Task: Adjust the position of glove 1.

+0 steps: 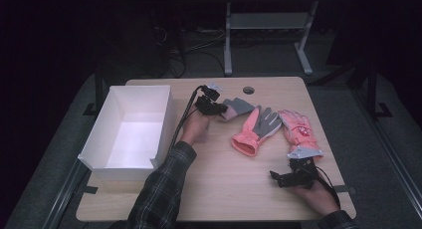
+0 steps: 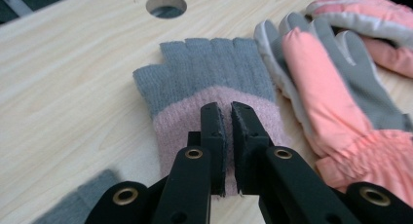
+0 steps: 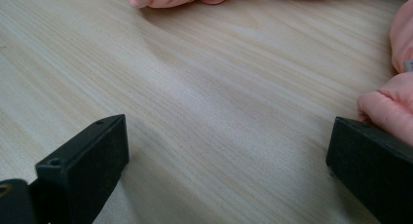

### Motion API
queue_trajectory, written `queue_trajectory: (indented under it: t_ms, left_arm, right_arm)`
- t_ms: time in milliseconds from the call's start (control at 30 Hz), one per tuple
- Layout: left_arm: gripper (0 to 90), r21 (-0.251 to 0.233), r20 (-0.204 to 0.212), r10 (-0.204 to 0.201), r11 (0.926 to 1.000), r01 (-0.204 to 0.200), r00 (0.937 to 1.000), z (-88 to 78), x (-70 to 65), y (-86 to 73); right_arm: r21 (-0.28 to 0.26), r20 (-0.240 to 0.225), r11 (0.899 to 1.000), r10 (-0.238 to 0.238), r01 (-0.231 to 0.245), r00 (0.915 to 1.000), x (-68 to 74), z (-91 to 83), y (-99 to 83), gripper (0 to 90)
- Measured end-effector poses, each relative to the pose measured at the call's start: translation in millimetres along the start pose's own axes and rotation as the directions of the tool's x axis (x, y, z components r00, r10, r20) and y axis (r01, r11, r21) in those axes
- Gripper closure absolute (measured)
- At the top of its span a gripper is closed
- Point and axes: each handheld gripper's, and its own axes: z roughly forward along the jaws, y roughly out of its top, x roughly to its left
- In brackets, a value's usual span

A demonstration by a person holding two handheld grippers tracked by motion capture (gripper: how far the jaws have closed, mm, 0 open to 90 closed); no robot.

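A knit glove (image 2: 209,63) with grey fingers and a pink cuff lies flat on the wooden table (image 1: 219,189), back of centre. My left gripper (image 2: 227,109) is shut on its pink cuff; the high view shows this gripper (image 1: 215,107) at the knit glove's (image 1: 238,106) left end. To the right lie two salmon ski gloves, one palm-up with grey patches (image 1: 256,129) and one with a white logo (image 1: 298,128). My right gripper (image 1: 276,179) rests low near the front right with its jaws wide apart and nothing between them (image 3: 229,146). A salmon glove edge (image 3: 394,102) touches its right jaw.
An open white box (image 1: 130,127), nothing inside, stands along the table's left side. A round cable hole (image 1: 249,90) sits near the far edge. A scrap of grey knit fabric (image 2: 78,204) lies by my left gripper's base. Beyond the table stands a metal table frame (image 1: 268,35).
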Motion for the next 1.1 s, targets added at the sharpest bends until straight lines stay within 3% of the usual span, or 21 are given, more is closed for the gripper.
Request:
queue_trajectory:
  t_ms: [367,667,867,1100]
  left_arm:
    - [84.4,-0.063,0.022,-0.008,0.998,0.009,0.9997,-37.9,-18.0,0.1]
    - [84.4,-0.113,0.048,0.032,0.9933,-0.027,0.9983,-68.0,-39.1,0.2]
    - [84.4,-0.125,0.074,0.064,0.9907,-0.055,0.9951,-80.3,-56.3,-10.9]
    - [84.4,-0.137,0.117,0.074,0.9888,-0.058,0.9903,-93.5,-69.5,-25.9]
  right_arm:
    - [0.004,0.0,1.0,0.007,-0.007,1.0,0.4,0.0,0.1,1.2]
    - [0.004,0.002,1.0,0.005,-0.005,1.0,0.3,0.1,0.2,1.2]
    - [0.004,0.001,1.0,0.006,-0.006,1.0,0.3,0.1,0.2,1.2]
    - [0.005,0.001,1.0,0.005,-0.005,1.0,0.2,0.2,0.3,1.2]
